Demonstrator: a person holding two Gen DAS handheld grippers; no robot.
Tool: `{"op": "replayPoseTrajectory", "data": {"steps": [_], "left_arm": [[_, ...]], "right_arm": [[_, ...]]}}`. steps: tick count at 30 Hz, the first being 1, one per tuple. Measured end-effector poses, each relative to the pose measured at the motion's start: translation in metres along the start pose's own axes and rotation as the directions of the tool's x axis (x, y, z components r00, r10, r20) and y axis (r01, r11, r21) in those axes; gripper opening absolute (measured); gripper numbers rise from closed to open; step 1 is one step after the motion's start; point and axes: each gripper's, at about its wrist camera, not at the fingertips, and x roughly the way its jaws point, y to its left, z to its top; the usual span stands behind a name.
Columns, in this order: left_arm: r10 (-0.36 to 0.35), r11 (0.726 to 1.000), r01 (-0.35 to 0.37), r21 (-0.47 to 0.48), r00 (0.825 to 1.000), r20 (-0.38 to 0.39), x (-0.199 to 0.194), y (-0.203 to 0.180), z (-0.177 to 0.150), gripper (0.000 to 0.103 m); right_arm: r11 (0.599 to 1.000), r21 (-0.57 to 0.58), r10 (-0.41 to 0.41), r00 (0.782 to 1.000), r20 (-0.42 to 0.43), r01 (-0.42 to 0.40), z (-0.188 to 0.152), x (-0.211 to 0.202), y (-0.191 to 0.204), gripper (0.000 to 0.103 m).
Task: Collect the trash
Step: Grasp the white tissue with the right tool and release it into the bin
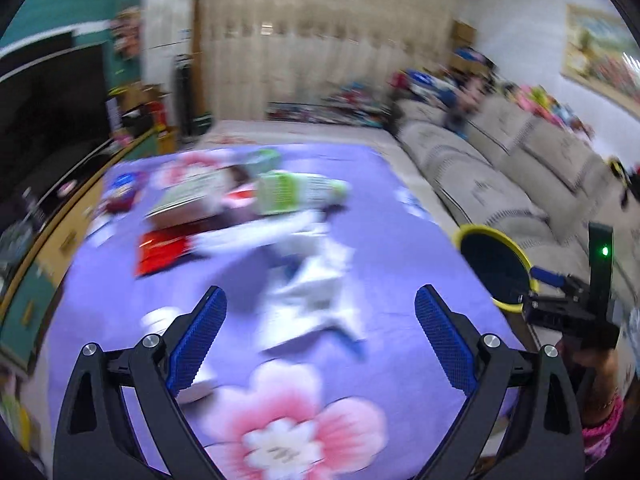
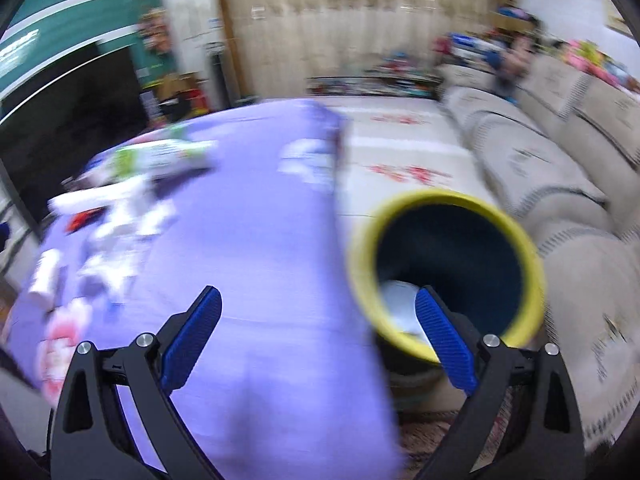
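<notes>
Left gripper [image 1: 320,336]: jaws spread wide, nothing between them. Blurred white wrappers [image 1: 316,304] lie on the purple cloth [image 1: 400,240] just ahead of its fingertips; a red packet [image 1: 162,250] lies farther ahead to the left. Right gripper [image 2: 318,340]: jaws apart, empty. The yellow bin [image 2: 448,268] sits just ahead of its right finger.

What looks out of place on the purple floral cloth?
Trash lies scattered across the purple cloth: crumpled white paper, a red packet and a green-and-white package. The yellow-rimmed bin already holds something white. Blur hides finer detail.
</notes>
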Motion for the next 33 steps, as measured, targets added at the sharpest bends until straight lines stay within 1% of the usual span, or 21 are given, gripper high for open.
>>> {"op": "replayPoseTrajectory", "data": {"steps": [2,3,6,7,9,11,14,19,21,22,25,26,27,29,33], "left_arm": [[0.041,0.998,-0.04,-0.043,0.999,0.019,-0.008,0.026,-0.005,0.094],[0.066,0.996,-0.064,-0.062,0.997,0.03,-0.014,0.041,-0.009,0.094],[0.104,0.99,-0.101,-0.097,0.994,0.036,-0.019,0.073,-0.018,0.094],[0.109,0.989,-0.104,-0.107,0.994,0.034,-0.02,0.08,-0.021,0.094],[0.111,0.987,-0.107,-0.121,0.993,0.029,-0.017,0.09,-0.027,0.094],[0.109,0.986,-0.105,-0.128,0.994,0.022,-0.014,0.094,-0.031,0.094],[0.102,0.986,-0.099,-0.132,0.995,0.016,-0.009,0.096,-0.035,0.094],[0.097,0.986,-0.096,-0.133,0.995,0.003,0.001,0.096,-0.039,0.094],[0.092,0.987,-0.091,-0.136,0.996,0.0,0.004,0.097,-0.04,0.094],[0.09,0.986,-0.089,-0.137,0.996,-0.002,0.005,0.097,-0.041,0.094],[0.086,0.986,-0.086,-0.142,0.996,-0.006,0.007,0.097,-0.041,0.094],[0.085,0.986,-0.085,-0.143,0.996,-0.006,0.007,0.097,-0.04,0.094],[0.083,0.986,-0.083,-0.143,0.997,-0.007,0.009,0.096,-0.04,0.094],[0.081,0.987,-0.082,-0.14,0.997,-0.008,0.01,0.093,-0.041,0.094],[0.083,0.987,-0.084,-0.134,0.996,-0.01,0.013,0.09,-0.04,0.094]], "right_arm": [[0.996,-0.045,0.079,0.997,-0.003,-0.079,0.008,0.009,0.035,0.093],[0.993,-0.057,0.1,0.995,-0.005,-0.101,0.013,0.012,0.045,0.092],[0.982,-0.101,0.157,0.988,-0.015,-0.158,0.026,0.023,0.083,0.08],[0.979,-0.108,0.172,0.985,-0.018,-0.173,0.03,0.026,0.093,0.078],[0.972,-0.123,0.199,0.979,-0.033,-0.202,0.042,0.036,0.116,0.07],[0.965,-0.132,0.223,0.974,-0.046,-0.227,0.048,0.045,0.131,0.069],[0.958,-0.14,0.239,0.967,-0.084,-0.249,0.055,0.063,0.15,0.069],[0.962,-0.137,0.216,0.966,-0.144,-0.236,0.057,0.096,0.169,0.068],[0.961,-0.128,0.22,0.959,-0.179,-0.244,0.056,0.106,0.169,0.057],[0.96,-0.119,0.228,0.954,-0.196,-0.254,0.055,0.109,0.168,0.055],[0.952,-0.101,0.257,0.936,-0.24,-0.287,0.05,0.117,0.166,0.044],[0.95,-0.1,0.265,0.932,-0.248,-0.296,0.048,0.117,0.166,0.035],[0.949,-0.099,0.268,0.93,-0.251,-0.3,0.047,0.117,0.165,0.022],[0.947,-0.099,0.276,0.931,-0.238,-0.306,0.045,0.111,0.163,0.01],[0.943,-0.112,0.289,0.938,-0.189,-0.313,0.045,0.086,0.156,0.007]]}}
